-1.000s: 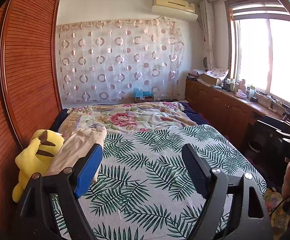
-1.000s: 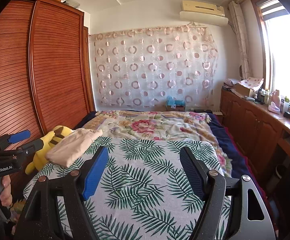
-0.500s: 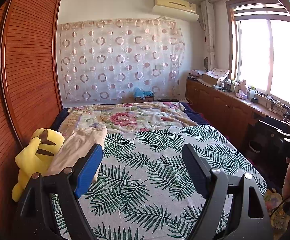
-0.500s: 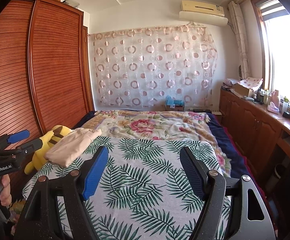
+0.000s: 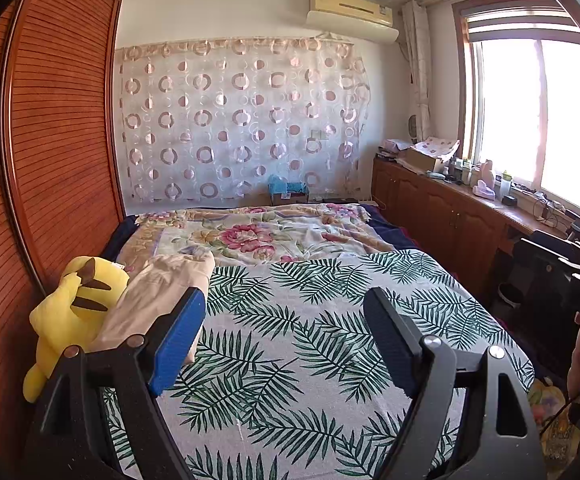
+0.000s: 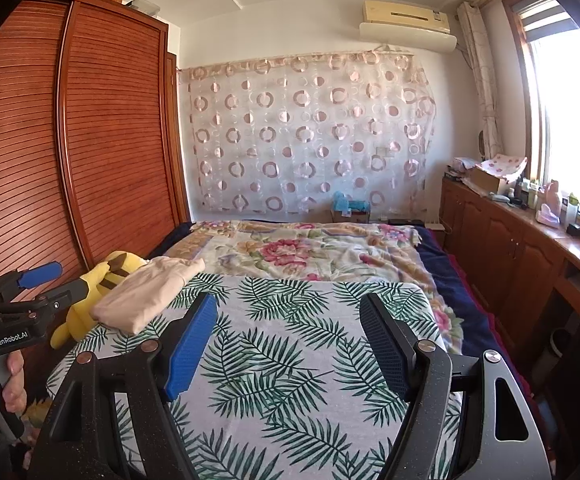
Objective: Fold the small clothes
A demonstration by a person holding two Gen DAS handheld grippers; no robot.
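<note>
Item: beige garment [image 5: 157,300], lying at the left middle of both views on the leaf-print sheet [image 5: 310,340], its far side against the yellow plush toy [image 5: 73,312]. Its long axis runs from lower left to upper right, narrow end toward the floral blanket [image 5: 257,236]. Step, by my reading: not started; my left gripper [image 5: 281,344] and right gripper [image 6: 285,340] hang spread wide and empty over bare sheet, so next I must reach left and pinch an edge.

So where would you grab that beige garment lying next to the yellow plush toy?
Probably the near folded edge of the beige garment, which overhangs the leaf-print sheet. Come in low from the open sheet side with the left gripper, since the yellow plush toy blocks the far side.
</note>
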